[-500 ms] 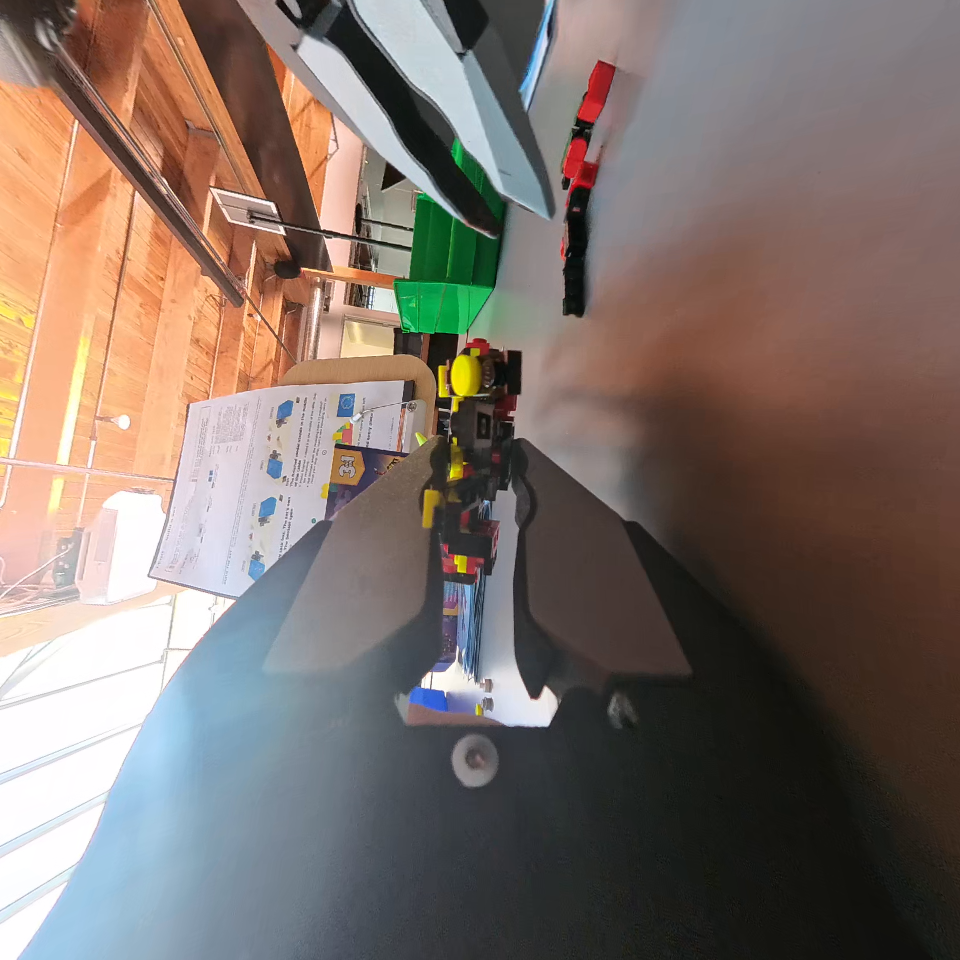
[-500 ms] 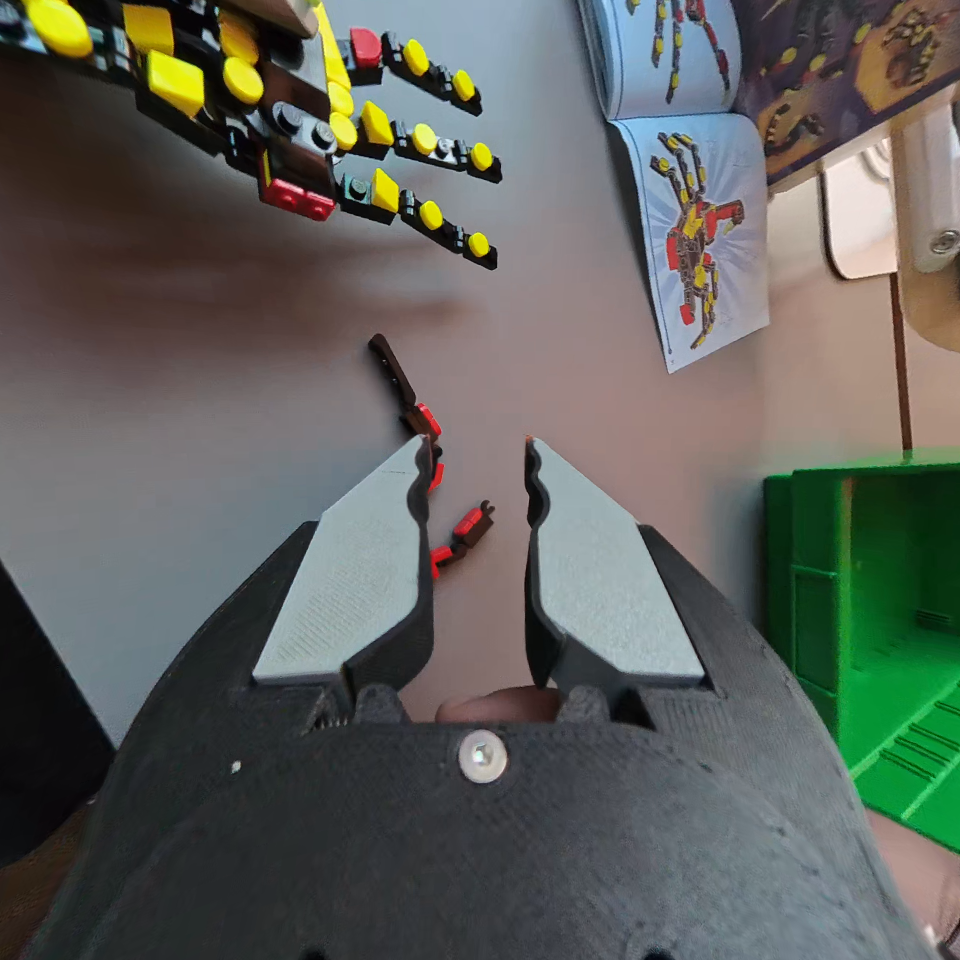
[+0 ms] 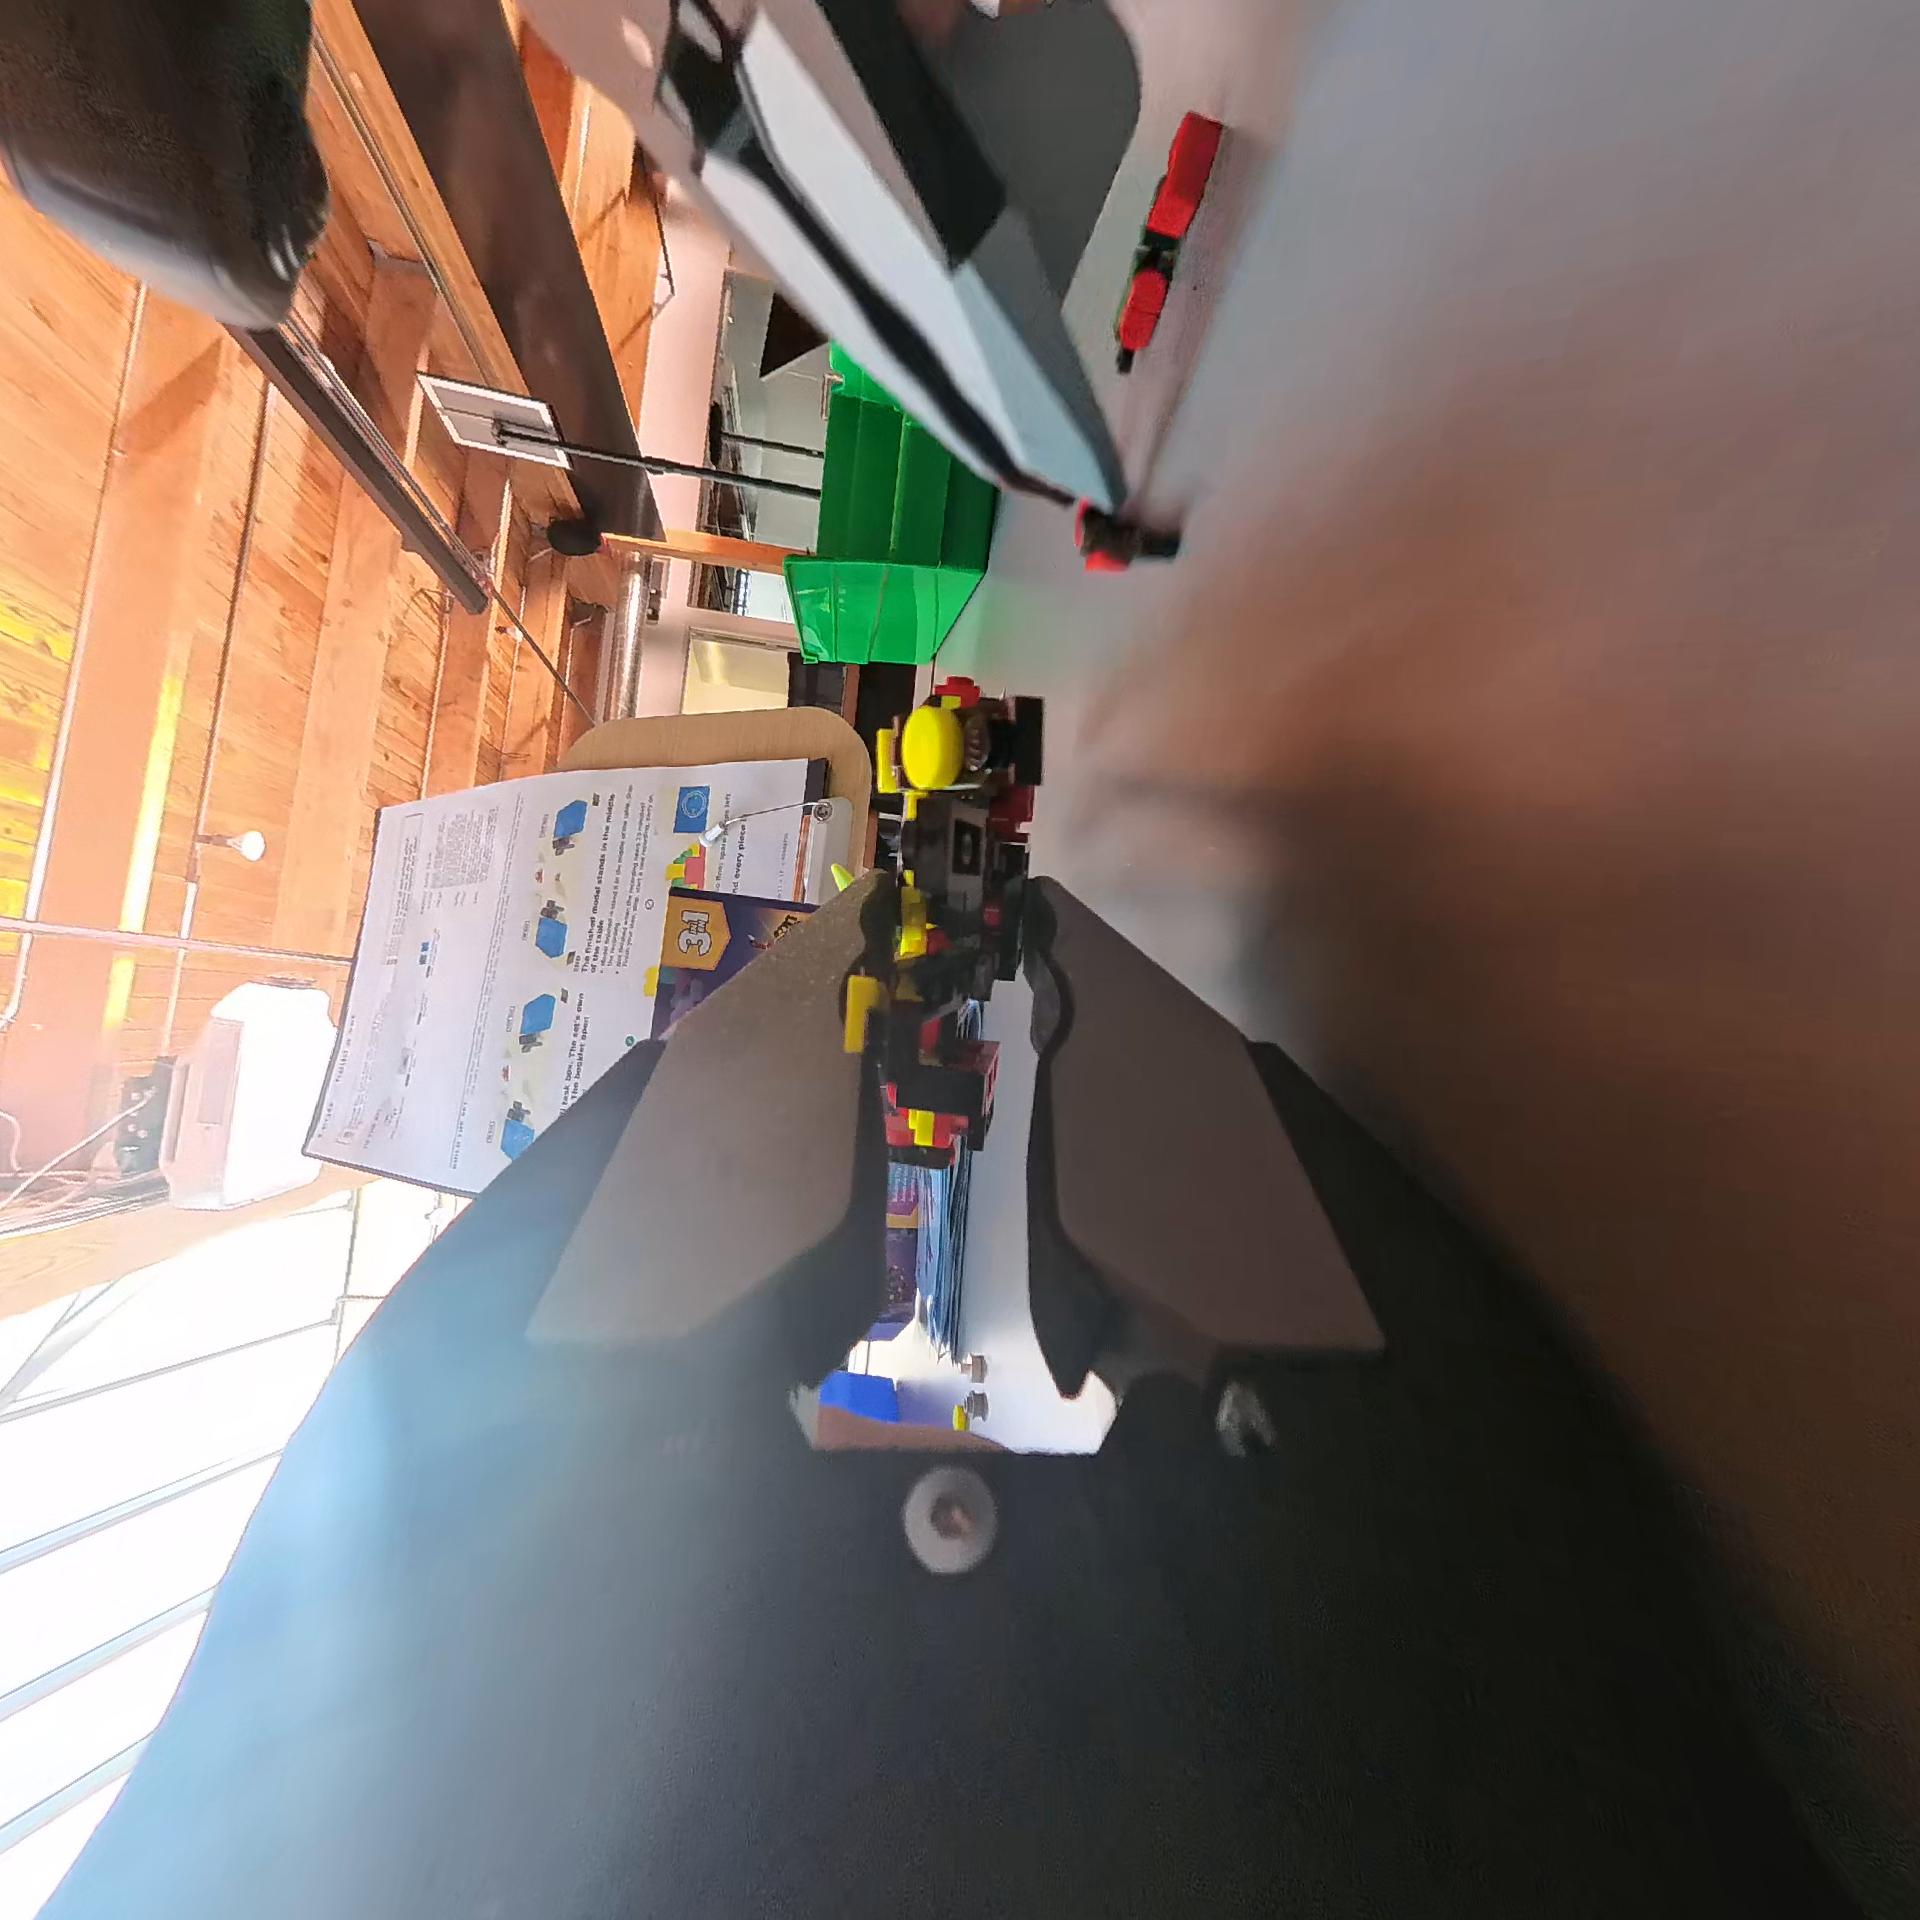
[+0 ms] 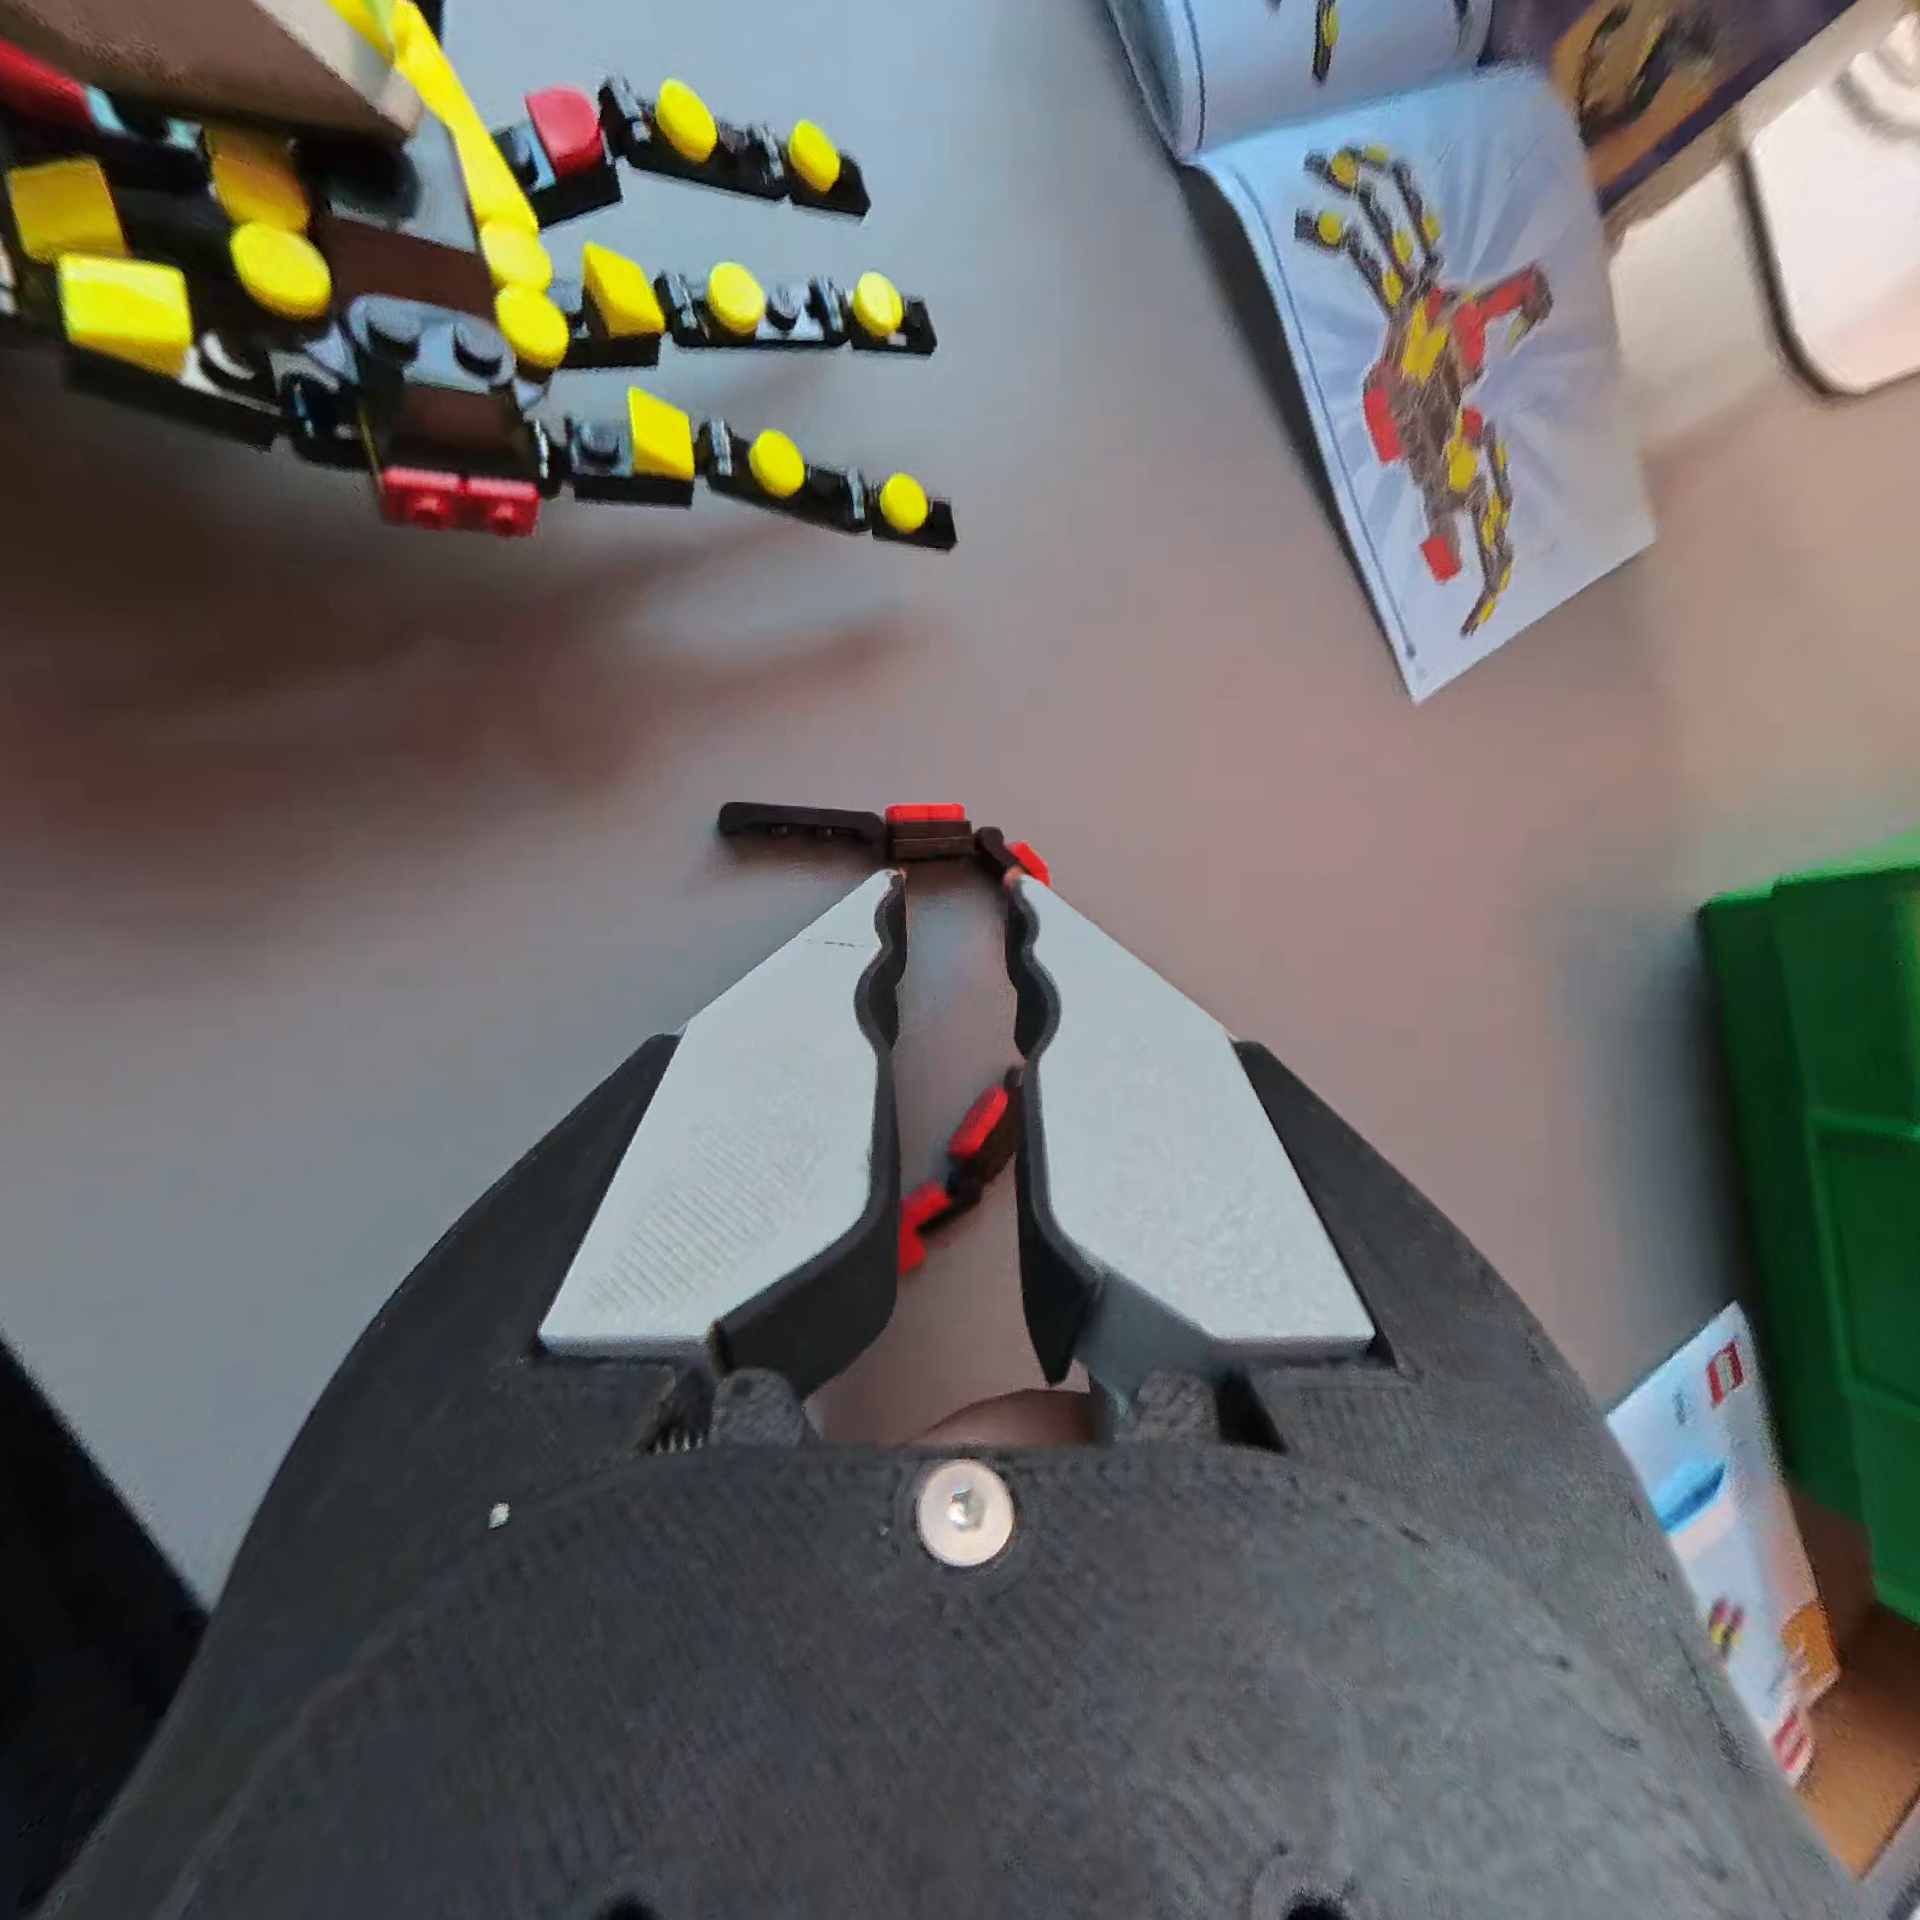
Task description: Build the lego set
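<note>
Left claw (image 3: pixel 951 914): clamped on black, yellow and red lego spider model (image 3: pixel 951 935).
Right claw (image 4: pixel 954 883): narrowly parted, tips at black-and-red lego limb (image 4: pixel 883 831) on grey table (image 4: pixel 312 935).

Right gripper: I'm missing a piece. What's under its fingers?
Under the right gripper, a red-and-black jointed lego leg lies on the table; the fingers cover part of it.

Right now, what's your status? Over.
Left gripper shut on spider model. Right gripper open, tips at black-red leg piece on table. Nothing in the way.
</note>
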`<state>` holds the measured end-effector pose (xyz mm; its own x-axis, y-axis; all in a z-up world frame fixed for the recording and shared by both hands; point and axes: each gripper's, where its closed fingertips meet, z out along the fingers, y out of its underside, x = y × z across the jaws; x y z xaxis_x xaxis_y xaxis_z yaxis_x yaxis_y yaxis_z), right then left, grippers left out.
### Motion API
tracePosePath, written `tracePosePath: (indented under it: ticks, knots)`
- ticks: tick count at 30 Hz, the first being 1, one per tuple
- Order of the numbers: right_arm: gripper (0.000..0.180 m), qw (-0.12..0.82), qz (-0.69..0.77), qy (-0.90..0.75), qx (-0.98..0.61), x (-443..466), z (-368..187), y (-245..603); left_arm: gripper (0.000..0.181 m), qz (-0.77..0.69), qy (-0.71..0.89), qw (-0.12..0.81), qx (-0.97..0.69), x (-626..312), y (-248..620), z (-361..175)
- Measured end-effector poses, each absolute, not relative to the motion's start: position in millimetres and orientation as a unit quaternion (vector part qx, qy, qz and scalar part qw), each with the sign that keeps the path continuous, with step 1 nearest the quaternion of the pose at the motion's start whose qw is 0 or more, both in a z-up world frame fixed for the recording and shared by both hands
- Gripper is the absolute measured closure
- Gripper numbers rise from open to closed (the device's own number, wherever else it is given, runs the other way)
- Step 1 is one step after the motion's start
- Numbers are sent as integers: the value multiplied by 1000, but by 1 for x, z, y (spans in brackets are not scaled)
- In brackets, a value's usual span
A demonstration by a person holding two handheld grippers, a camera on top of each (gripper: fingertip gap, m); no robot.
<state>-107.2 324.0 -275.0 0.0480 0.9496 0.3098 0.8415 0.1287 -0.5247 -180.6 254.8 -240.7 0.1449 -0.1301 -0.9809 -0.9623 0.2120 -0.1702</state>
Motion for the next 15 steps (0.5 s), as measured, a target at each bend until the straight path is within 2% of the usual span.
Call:
tracePosePath:
  ticks: [10,15]
  knots:
    - [164,308,119,-704,-629,-110,-257,326,159,368,540,562,-507,-179,255,-241]
    - [146,328,119,-784,-514,-127,-249,322,159,368,535,565,-509,-179,255,-239]
